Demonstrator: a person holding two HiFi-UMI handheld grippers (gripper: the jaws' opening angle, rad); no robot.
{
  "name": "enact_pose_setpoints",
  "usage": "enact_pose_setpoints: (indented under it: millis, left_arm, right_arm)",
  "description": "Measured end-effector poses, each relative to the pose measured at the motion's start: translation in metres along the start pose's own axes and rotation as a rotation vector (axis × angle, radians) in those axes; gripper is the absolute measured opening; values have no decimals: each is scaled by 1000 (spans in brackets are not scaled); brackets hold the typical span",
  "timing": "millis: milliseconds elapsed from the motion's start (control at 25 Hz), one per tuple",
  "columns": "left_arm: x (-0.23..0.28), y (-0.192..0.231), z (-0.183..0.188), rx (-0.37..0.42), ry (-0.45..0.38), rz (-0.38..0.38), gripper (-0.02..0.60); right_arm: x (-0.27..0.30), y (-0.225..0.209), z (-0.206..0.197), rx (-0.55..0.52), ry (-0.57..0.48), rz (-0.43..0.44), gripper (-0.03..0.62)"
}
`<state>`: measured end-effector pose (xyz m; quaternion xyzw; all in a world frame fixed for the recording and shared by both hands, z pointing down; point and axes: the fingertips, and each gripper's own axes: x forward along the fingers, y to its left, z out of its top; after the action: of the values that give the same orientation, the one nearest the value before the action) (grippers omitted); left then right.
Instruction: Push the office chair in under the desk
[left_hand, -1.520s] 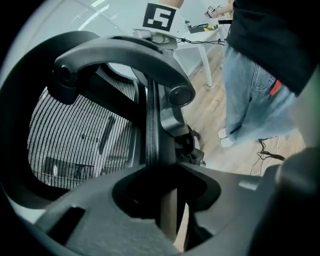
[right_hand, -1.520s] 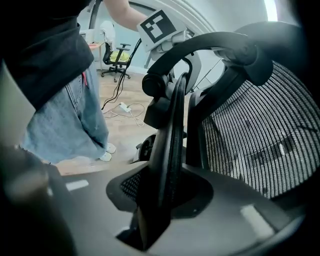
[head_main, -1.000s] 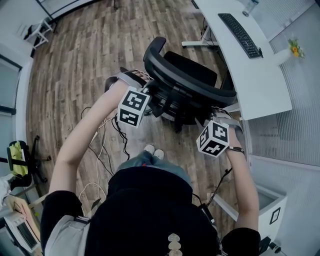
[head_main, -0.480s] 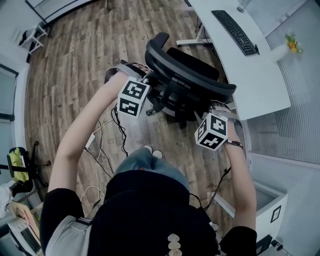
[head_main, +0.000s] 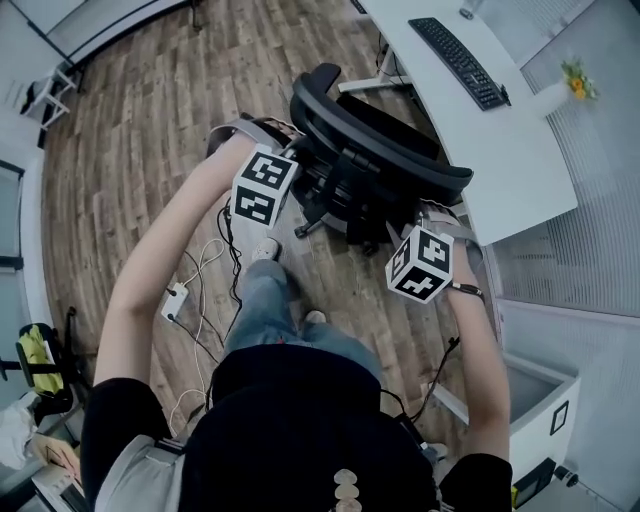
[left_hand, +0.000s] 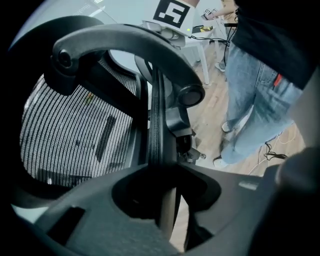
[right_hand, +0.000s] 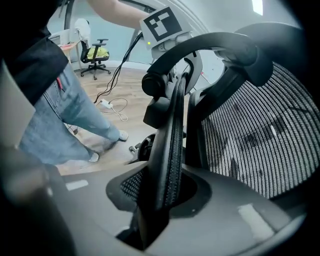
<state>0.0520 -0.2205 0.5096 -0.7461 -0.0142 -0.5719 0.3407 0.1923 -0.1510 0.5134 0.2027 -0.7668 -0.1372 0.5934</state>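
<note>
Head view has me standing behind the office chair (head_main: 375, 150), one gripper on each side of its mesh backrest. My left gripper (head_main: 290, 160) has its jaws clamped on the backrest's left edge. In the left gripper view that black rim (left_hand: 159, 125) runs straight down between them and is pinched there. My right gripper (head_main: 440, 212) does the same on the opposite edge. In the right gripper view its jaws are closed on the rim and the strip of mesh beside it.

The chair stands on the wood floor (head_main: 130, 150) with its seat turned toward the white desk (head_main: 500, 150). The right end of the backrest is just beside the desk's near edge, and the seat is out in the open, not under the top. A black keyboard (head_main: 458, 62) lies on the desk farther along.

Against the earlier frames, the chair and both my grippers have travelled toward the desk, and the grip on both edges is unchanged. My feet, which were side by side a second ago, are now split. One shoe (head_main: 265, 250) has stepped forward close behind the chair base, and the other is back under me. The loose cables (head_main: 205, 270) on the floor to my left show more fully, with a small white adapter (head_main: 174, 298) that was not visible a second ago.
</note>
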Motion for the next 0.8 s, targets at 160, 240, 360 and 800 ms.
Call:
enact_pose_setpoints:
  millis: [160,240,360,800]
  left_arm:
    - [9,21,-17,58,-36,-1,127]
    - [14,30,-26,88,-53,-5,127]
    - [20,45,-42,135,-76,-12,127]
    - [51,116,-105,310,-180,-63,127]
  right_arm:
    - [12,-17,7,49,29,-15,100]
    - [18,-23,12,79,45,-22,100]
    - [29,-36,22,130,68,-32,99]
    - [70,-98,57,318,160,-69,99]
